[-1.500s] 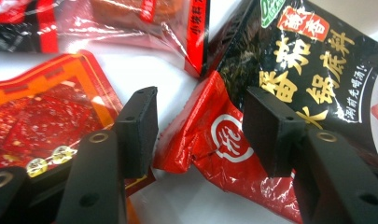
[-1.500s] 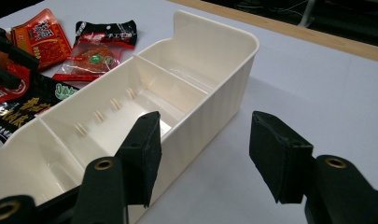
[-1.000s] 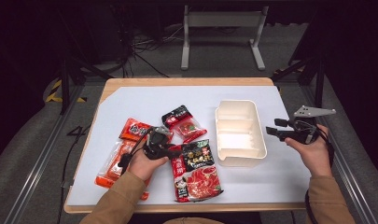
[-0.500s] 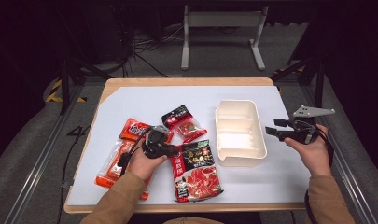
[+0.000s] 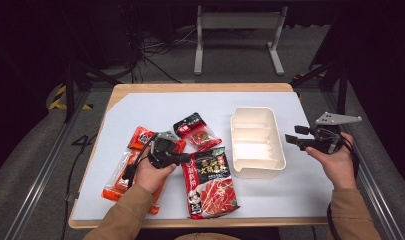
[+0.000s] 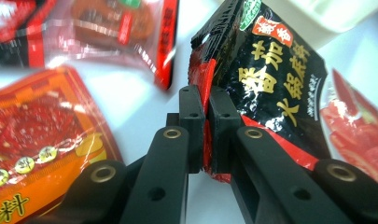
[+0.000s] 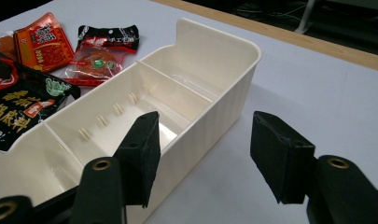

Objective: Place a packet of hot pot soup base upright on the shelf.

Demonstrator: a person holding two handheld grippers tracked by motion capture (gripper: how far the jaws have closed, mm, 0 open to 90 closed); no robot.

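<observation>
While the left claw (image 6: pixel 206 123), its jaws just closed, pinches the black pouch (image 6: pixel 266 79) edge left of the tray (image 5: pixel 257 142), the right claw (image 7: pixel 205 158) hovers open, right of the tray.

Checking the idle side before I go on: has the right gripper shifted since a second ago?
No. In the high view the right gripper sits at the same spot beside the white tray's right wall, jaws open with nothing between them.
</observation>
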